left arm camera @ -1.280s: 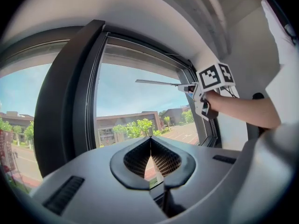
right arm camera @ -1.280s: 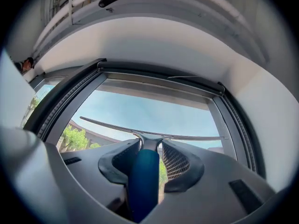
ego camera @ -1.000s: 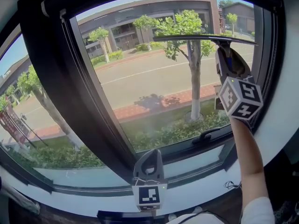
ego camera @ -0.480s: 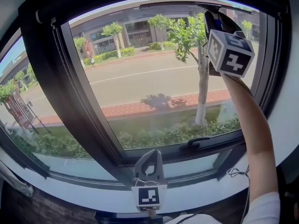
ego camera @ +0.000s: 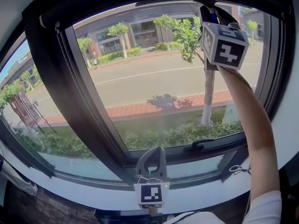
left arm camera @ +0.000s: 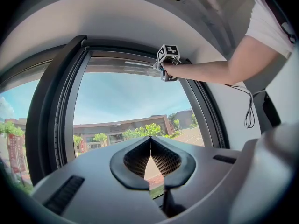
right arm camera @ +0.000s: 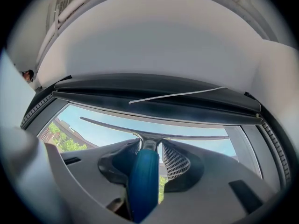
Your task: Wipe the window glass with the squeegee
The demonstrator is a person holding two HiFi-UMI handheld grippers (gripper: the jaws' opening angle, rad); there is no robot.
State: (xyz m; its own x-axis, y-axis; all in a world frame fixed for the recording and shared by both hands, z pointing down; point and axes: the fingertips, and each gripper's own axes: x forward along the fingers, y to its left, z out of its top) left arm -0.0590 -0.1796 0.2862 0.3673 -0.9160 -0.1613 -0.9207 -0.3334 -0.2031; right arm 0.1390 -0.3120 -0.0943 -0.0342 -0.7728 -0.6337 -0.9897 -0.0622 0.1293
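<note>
Two grippers, one squeegee, one window.

1. Right gripper point(right arm camera: 156, 148): held high at the end of a bare forearm point(ego camera: 247, 120), at the upper right corner of the window glass point(ego camera: 154, 87). Jaws clamped on the blue handle of the squeegee point(right arm camera: 142, 181), which stood upright between them.
2. Squeegee blade point(right arm camera: 112, 126): a thin dark bar lying crosswise along the top of the pane, just beneath the upper frame point(right arm camera: 154, 104). Whether it pressed on the glass could not be told.
3. Left gripper point(left arm camera: 150, 146): low and centred, close before the white sill point(ego camera: 201, 197), pointing up at the window. Jaws closed tip to tip, with nothing between them (only the street showed through the small gap below the tips).
4. Window: dark frame with a slanting centre post point(ego camera: 88, 106). A dark latch handle point(ego camera: 205, 143) lay along the bottom rail, below the right gripper.
5. Seen through the glass: a tree point(ego camera: 208, 92) by a brick-red pavement, a grey road point(ego camera: 149, 80), and a long low building point(ego camera: 140, 24) beyond it.
</note>
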